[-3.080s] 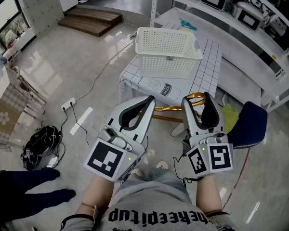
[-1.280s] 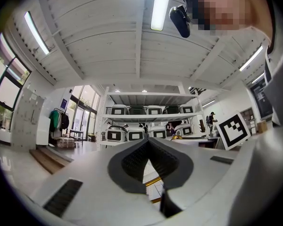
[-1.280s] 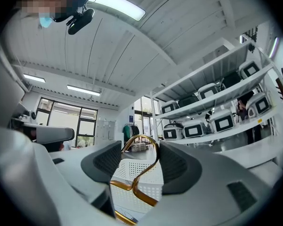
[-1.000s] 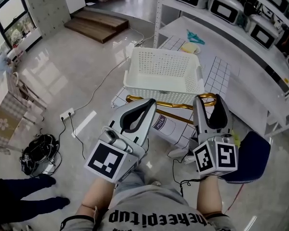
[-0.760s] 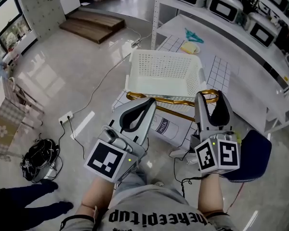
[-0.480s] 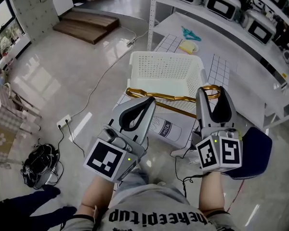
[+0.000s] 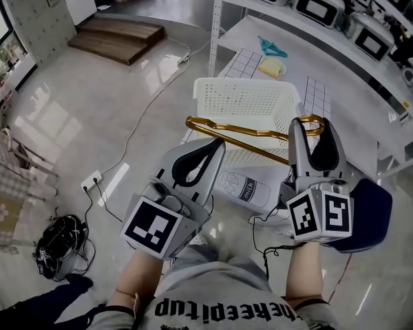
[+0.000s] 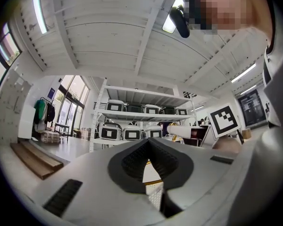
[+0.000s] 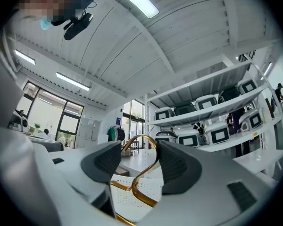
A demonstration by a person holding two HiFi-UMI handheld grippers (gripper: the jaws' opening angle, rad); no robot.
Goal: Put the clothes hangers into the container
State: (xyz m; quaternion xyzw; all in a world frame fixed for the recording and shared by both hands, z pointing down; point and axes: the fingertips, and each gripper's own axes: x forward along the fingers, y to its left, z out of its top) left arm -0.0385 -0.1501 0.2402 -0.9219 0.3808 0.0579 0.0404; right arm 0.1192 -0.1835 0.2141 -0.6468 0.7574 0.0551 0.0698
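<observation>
Gold hanger (image 7: 237,129) end behind right gripper (image 7: 312,124); milk carton (image 7: 246,190) partly behind left gripper (image 7: 215,145).

- Hanger (image 7: 241,130): gold wire, metallic look, smooth, high gloss with bright highlights along the bends.
- Basket (image 7: 244,102): white moulded plastic, perforated walls, low sheen.
- Left claw (image 7: 210,148) and right claw (image 7: 313,124): light grey plastic shells, smooth and matt.
- Pads (image 9: 174,166): black, rubber-like, finely ribbed, non-reflective.
- Marker cube (image 7: 320,215): flat matt black-and-white faces.
- Worktop (image 7: 310,91): white surface with a printed grid of thin lines, dull finish.
- Floor (image 7: 89,115): pale, polished, strongly reflective.
- Step (image 7: 117,40): brown wood, matt.
- Shirt (image 7: 213,287): grey knit cloth, soft matt.
- Chair seat (image 7: 372,212): dark blue, matt; the material cannot be determined.
</observation>
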